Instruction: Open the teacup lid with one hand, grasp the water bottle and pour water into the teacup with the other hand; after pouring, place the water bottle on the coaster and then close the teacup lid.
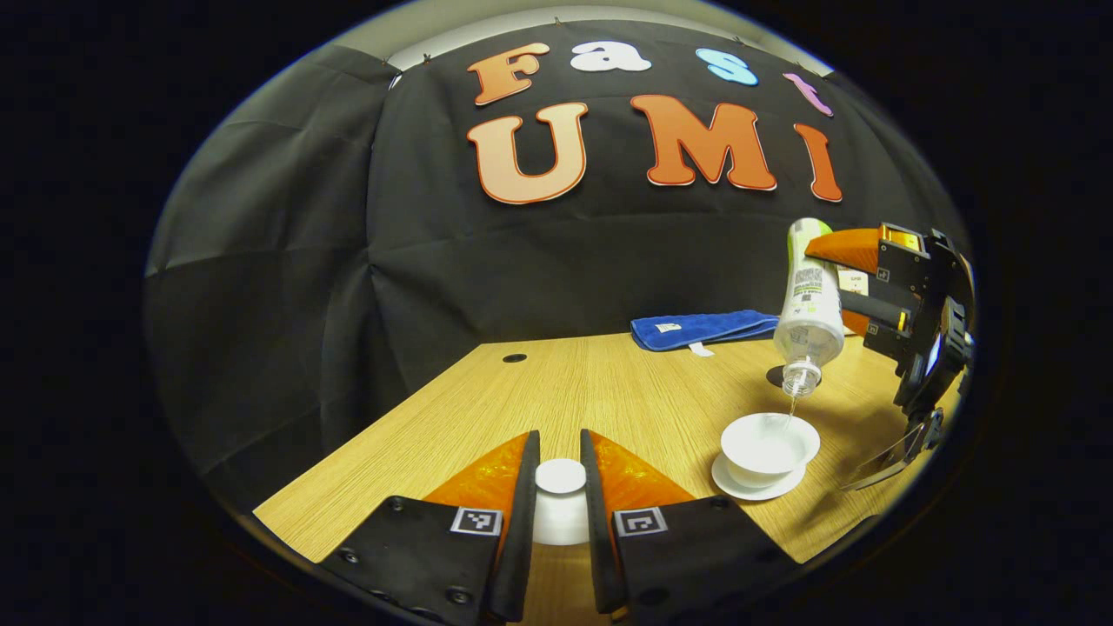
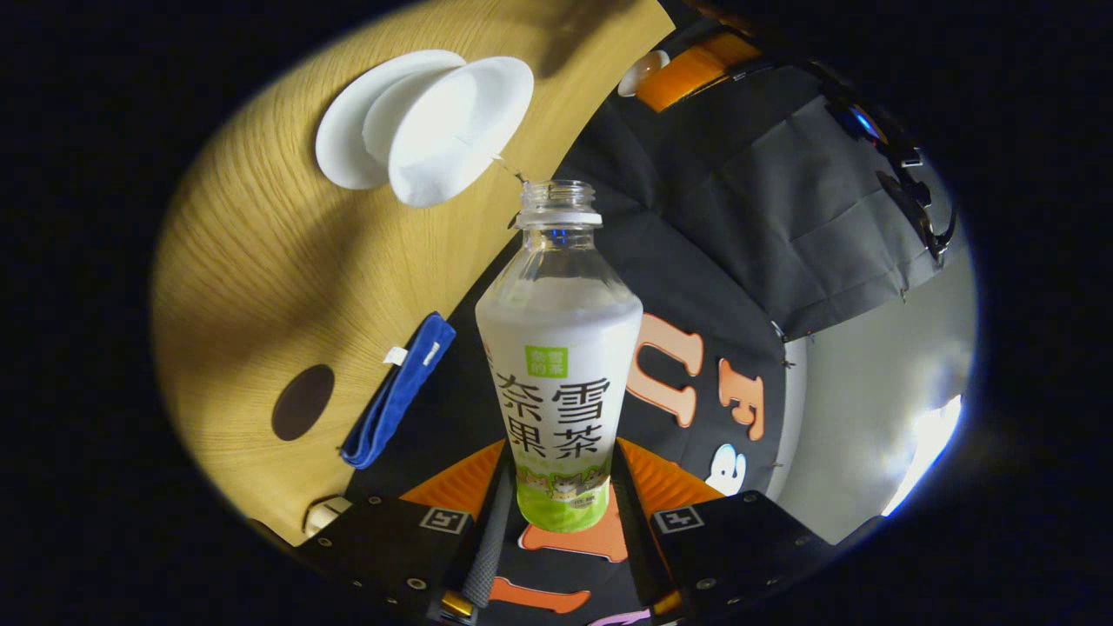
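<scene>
My left gripper (image 1: 561,482) is shut on the white teacup lid (image 1: 561,500), held just above the wooden table near its front edge. To the right stands the open white teacup (image 1: 769,444) on its saucer (image 1: 755,489). Above it the right gripper (image 1: 856,276) holds the water bottle (image 1: 808,300) tipped mouth-down, and a thin stream runs into the cup. In the right gripper view my right gripper (image 2: 561,487) is shut on the bottle (image 2: 559,348), uncapped, its mouth aimed at the teacup (image 2: 452,122). The dark round coaster (image 2: 303,402) lies on the table beside the cloth.
A folded blue cloth (image 1: 703,329) lies at the table's far edge by the black wall, also seen as the blue cloth (image 2: 398,393) in the right gripper view. A small dark hole (image 1: 514,357) is in the tabletop at far left.
</scene>
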A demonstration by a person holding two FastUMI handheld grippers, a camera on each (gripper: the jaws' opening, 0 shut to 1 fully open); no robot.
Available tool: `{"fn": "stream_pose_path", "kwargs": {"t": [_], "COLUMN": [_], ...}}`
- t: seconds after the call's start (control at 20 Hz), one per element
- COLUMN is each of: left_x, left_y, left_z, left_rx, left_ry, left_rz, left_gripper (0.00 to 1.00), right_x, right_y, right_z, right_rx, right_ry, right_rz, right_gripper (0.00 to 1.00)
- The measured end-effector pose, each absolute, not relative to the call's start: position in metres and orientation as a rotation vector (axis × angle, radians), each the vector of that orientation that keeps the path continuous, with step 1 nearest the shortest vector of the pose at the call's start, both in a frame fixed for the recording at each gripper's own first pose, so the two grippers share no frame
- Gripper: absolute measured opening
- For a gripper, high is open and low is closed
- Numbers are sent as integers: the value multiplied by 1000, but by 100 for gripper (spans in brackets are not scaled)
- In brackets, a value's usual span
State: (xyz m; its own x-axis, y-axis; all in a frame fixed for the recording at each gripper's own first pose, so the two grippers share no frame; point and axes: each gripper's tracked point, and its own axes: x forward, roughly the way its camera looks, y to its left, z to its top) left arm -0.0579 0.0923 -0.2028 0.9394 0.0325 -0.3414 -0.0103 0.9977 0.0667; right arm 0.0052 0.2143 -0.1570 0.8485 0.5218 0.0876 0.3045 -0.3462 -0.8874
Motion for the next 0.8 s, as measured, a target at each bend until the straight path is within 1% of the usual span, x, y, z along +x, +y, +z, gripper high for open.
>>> {"fn": "stream_pose_path", "kwargs": {"t": [0.2,0.45,0.55,0.6,0.65,0.75,0.8], "left_x": [-57,-57,-57,-57,-57,-56,-56], "left_y": [90,88,87,87,86,82,81], "left_z": [-202,-204,-202,-201,-199,-199,-197], "left_rx": [60,58,54,51,48,44,41], "left_ry": [349,354,351,346,343,341,338], "left_rz": [17,15,14,14,10,4,0], "left_gripper": [33,33,33,31,31,31,33], "right_x": [-1,1,5,7,11,9,8], "right_y": [214,213,210,208,206,201,198], "right_z": [-160,-160,-165,-170,-174,-184,-187], "right_rx": [-1957,-1947,-1918,-1886,-1839,-1735,-1690], "right_ry": [-640,-625,-574,-528,-473,-372,-337], "right_rz": [228,223,261,292,329,380,395], "right_gripper": [62,62,62,62,65,62,63]}}
